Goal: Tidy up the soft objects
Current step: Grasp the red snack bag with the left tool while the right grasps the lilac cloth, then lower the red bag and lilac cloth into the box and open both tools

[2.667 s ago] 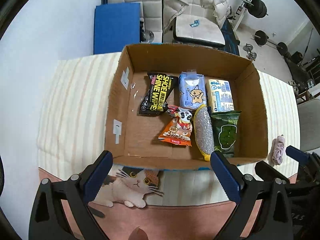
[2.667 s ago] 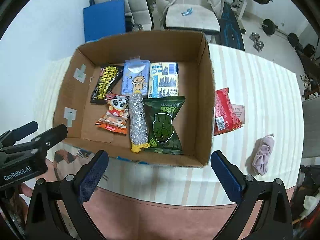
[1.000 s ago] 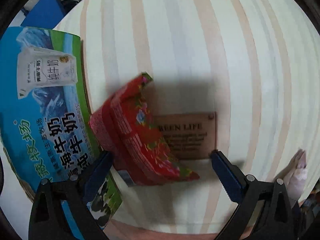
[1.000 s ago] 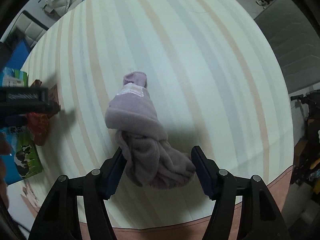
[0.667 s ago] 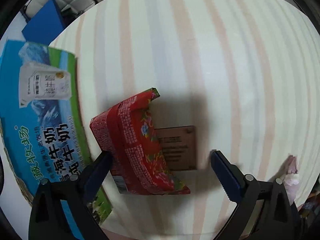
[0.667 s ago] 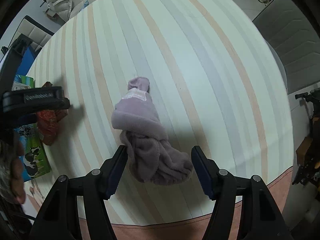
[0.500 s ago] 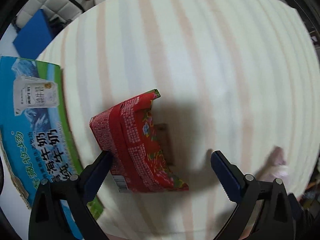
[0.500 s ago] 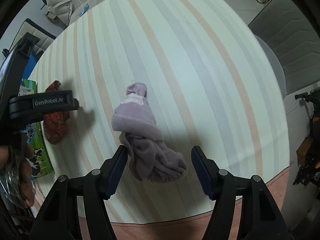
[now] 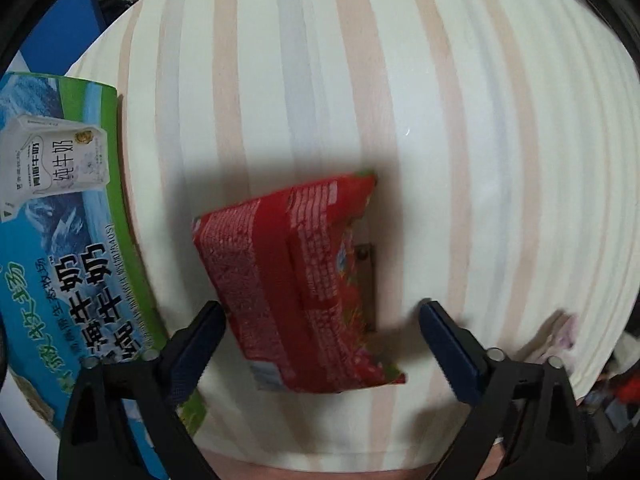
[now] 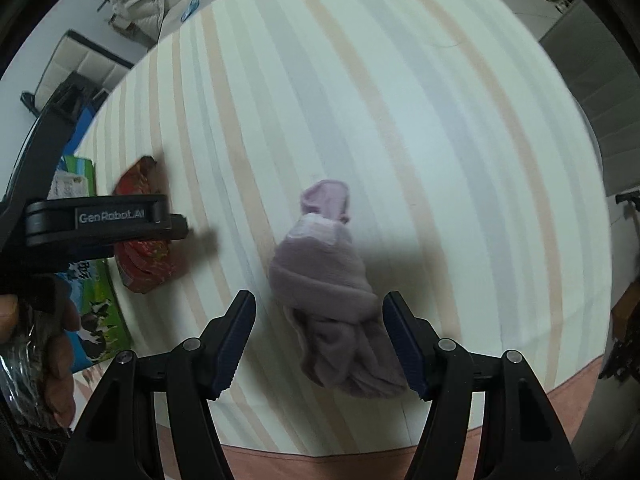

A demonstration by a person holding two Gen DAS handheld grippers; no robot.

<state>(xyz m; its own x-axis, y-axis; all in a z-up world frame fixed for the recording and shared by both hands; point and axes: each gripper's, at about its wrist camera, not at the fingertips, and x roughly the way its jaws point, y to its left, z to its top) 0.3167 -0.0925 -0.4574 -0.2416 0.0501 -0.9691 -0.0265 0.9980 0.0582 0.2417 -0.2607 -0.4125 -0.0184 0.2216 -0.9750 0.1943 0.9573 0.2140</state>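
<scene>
Closing left claw [image 9: 320, 328] around red packet [image 9: 296, 292]

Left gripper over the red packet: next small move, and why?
Probably keep closing the left gripper on the red packet. Its jaws are closing, the packet lies between them on the striped cloth, yet the right finger stands clear of the packet's edge, so nothing is gripped. The box is just left of it.

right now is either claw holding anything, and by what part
Nothing held. The left claw is closing around the red packet; the right claw straddles the purple sock.
</scene>
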